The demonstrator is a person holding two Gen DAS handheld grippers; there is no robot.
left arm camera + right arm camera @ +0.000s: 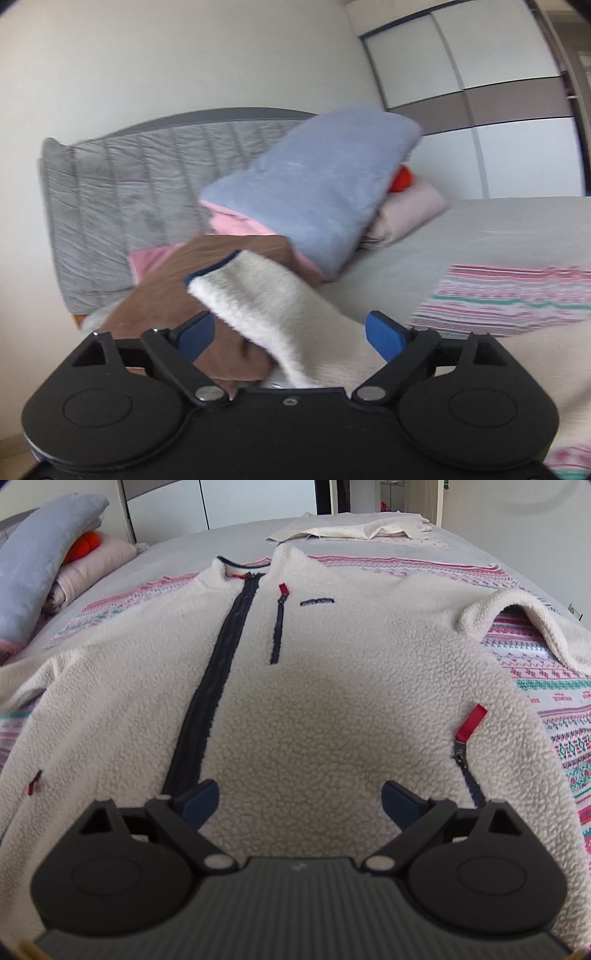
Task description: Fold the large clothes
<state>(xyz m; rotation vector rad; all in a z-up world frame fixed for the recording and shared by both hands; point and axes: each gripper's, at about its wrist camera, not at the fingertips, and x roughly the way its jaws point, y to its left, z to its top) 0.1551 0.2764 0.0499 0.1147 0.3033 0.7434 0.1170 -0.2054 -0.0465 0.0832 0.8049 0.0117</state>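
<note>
Overall, task at early stage. Bed (pixel 236 531) carried a striped blanket (pixel 546 686) w/ the cream fleece jacket (pixel 332 701) spread flat on it, front up, centre zip (pixel 218 664) closed, collar at far end. Body not yet folded; both sleeves out to the sides, so all main folds judged outstanding: sleeves in, then body over.

Sleeve (pixel 266 306) on the left side lay betw. the fingers of the left gripper (pixel 295 334), cuff w/ dark trim pointing away toward a brown cushion (pixel 170 288) and the blue-grey bedding pile (pixel 314 188). Jaws stood wide apart; pads not pressing the fleece, so sleeve released, not gripped. Frame blurred.

Right gripper (pixel 301 805) hung over the lower front of the jacket, just right of the zip, jaws spread, nothing betw. them; contact w/ fabric could not be told. Red pocket pull (pixel 471 722) lay beyond its right finger.
</note>
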